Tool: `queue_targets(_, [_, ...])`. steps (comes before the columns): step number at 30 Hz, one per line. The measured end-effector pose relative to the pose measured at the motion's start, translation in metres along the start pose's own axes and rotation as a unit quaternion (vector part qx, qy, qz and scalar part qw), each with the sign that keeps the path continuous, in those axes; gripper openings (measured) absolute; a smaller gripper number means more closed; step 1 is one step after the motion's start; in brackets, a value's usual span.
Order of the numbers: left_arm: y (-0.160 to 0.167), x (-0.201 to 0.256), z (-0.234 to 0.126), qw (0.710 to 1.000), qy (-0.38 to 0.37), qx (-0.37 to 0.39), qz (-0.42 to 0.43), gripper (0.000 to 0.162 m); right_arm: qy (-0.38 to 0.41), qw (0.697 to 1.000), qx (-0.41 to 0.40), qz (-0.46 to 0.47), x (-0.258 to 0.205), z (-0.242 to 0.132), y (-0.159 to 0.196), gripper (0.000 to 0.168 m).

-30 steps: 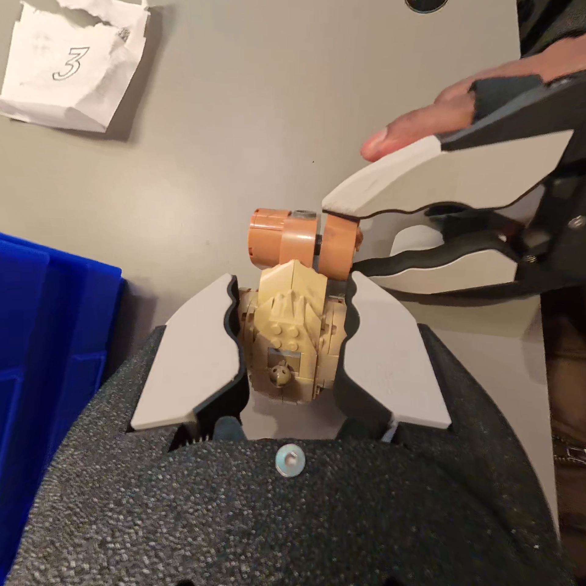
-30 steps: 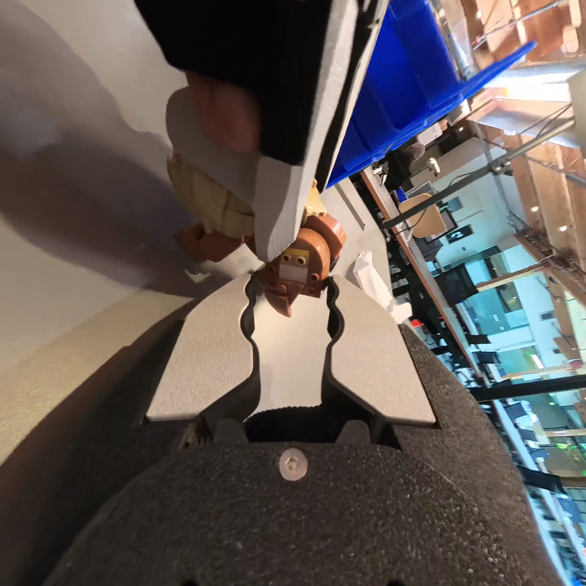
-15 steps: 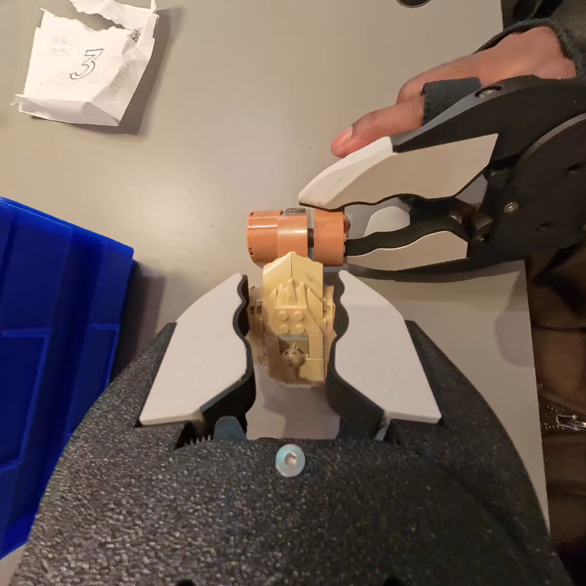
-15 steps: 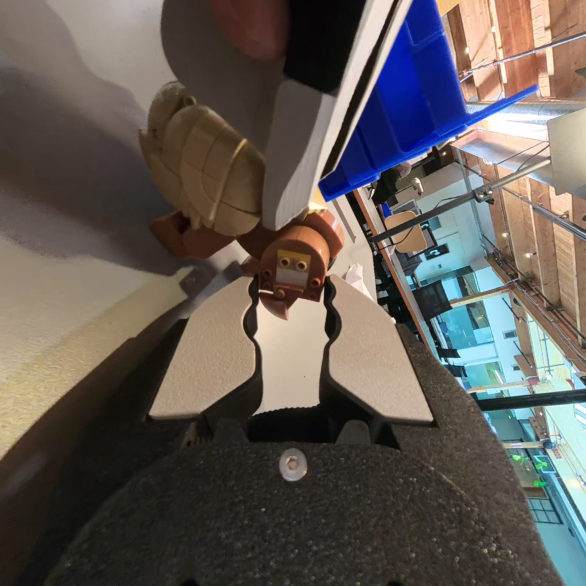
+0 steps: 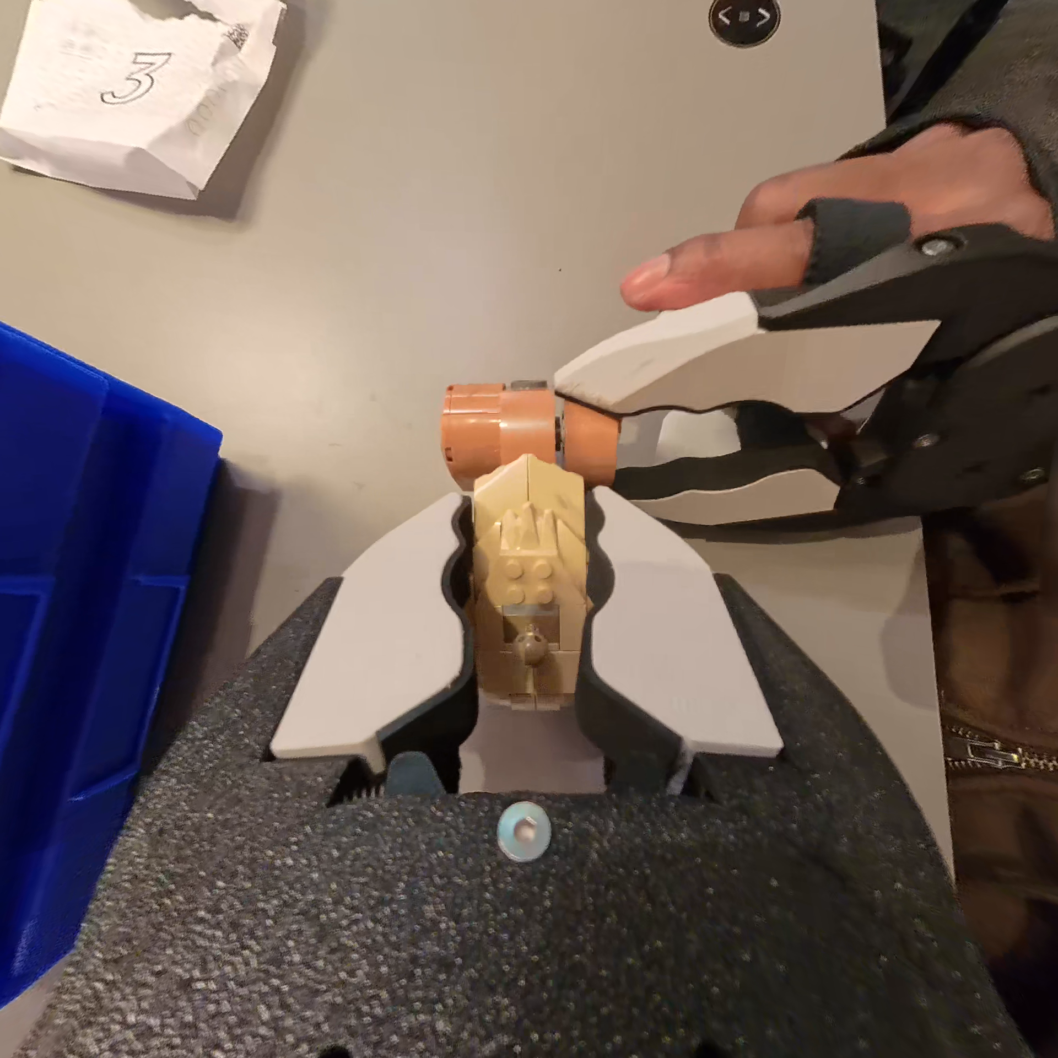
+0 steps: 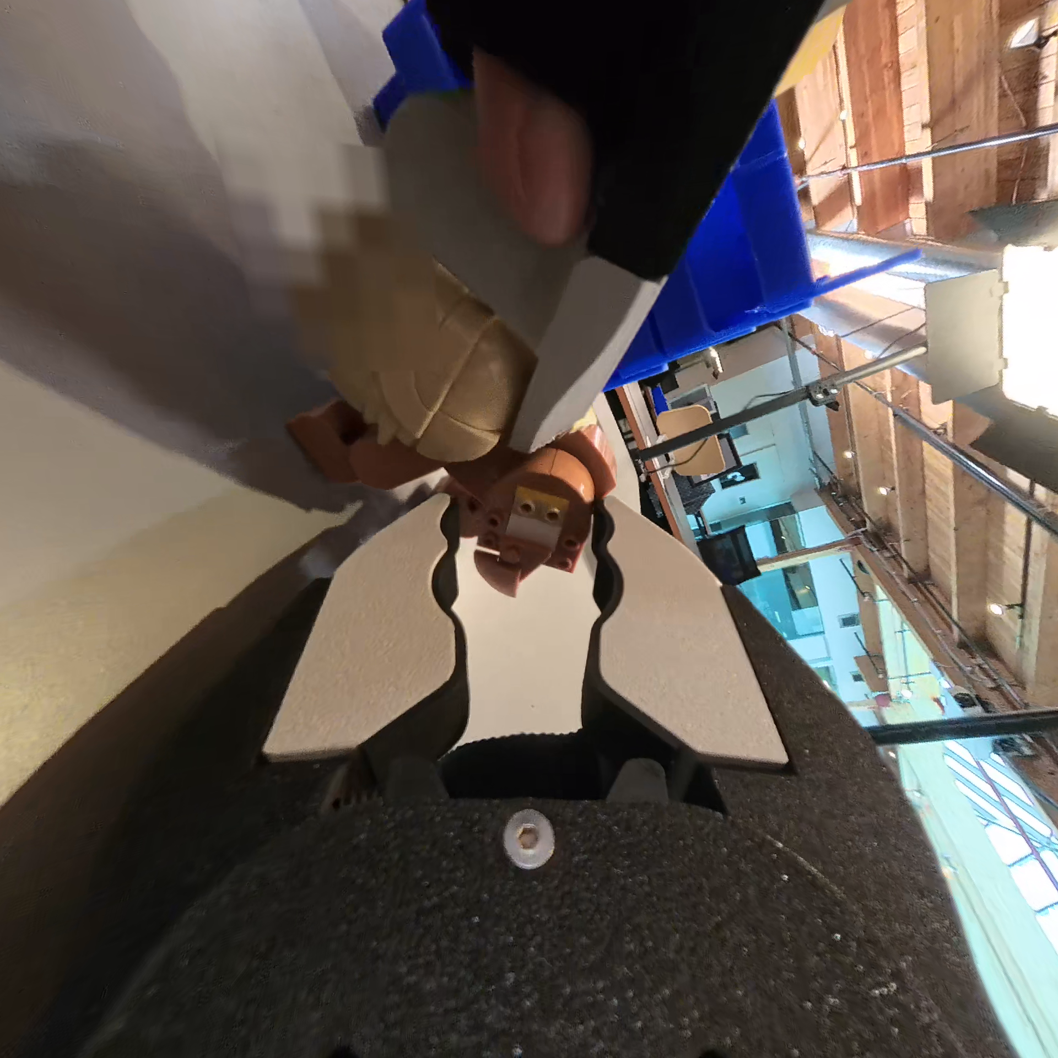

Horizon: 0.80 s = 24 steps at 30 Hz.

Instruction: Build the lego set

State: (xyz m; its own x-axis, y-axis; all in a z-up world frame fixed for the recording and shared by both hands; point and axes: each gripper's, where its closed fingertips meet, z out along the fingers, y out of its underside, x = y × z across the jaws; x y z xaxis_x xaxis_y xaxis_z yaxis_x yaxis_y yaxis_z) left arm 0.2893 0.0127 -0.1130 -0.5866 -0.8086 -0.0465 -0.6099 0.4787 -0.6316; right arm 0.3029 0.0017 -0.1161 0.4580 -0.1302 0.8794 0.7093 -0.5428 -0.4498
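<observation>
Between the left gripper [image 5: 529, 504] fingers sits the tan lego body [image 5: 529, 589], clamped on both sides, held just above the grey surface [image 5: 458, 200]. Orange-brown lego part [image 5: 504, 432] is attached at the body's far end, lying crosswise. Right gripper [image 5: 595, 435] comes in from the right side; its fingers close on the right end of the orange-brown part, upper finger on top, lower one underneath. R wrist view confirms: part's end w/ small grey-yellow plate sits between the fingertips of that gripper [image 6: 524, 509], touching both. Person's hand [image 5: 859, 212] on the right gripper, index finger stretched along upper finger. Blue bin [image 5: 86, 572] left of the grippers, torn white paper bag [image 5: 137, 91] far left on surface.
</observation>
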Motion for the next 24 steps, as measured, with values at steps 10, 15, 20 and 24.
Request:
queue_targets(10, [0.001,-0.008,-0.001,1.000,-0.021,0.011,-0.017,0.037,0.003,0.999,-0.016,-0.049,0.005,0.011,0.000,0.037])
queue_targets(15, [0.001,-0.009,-0.001,1.000,-0.009,0.018,-0.012,0.037,-0.056,0.996,0.023,-0.061,0.004,0.010,-0.001,0.036])
queue_targets(20, [0.001,-0.011,-0.001,1.000,-0.010,0.013,-0.011,0.037,-0.111,0.990,0.066,-0.060,0.004,0.010,-0.001,0.036])
queue_targets(24, [0.002,-0.014,-0.001,1.000,-0.014,0.011,-0.007,0.037,-0.203,0.974,0.101,0.003,-0.004,0.003,0.000,0.035])
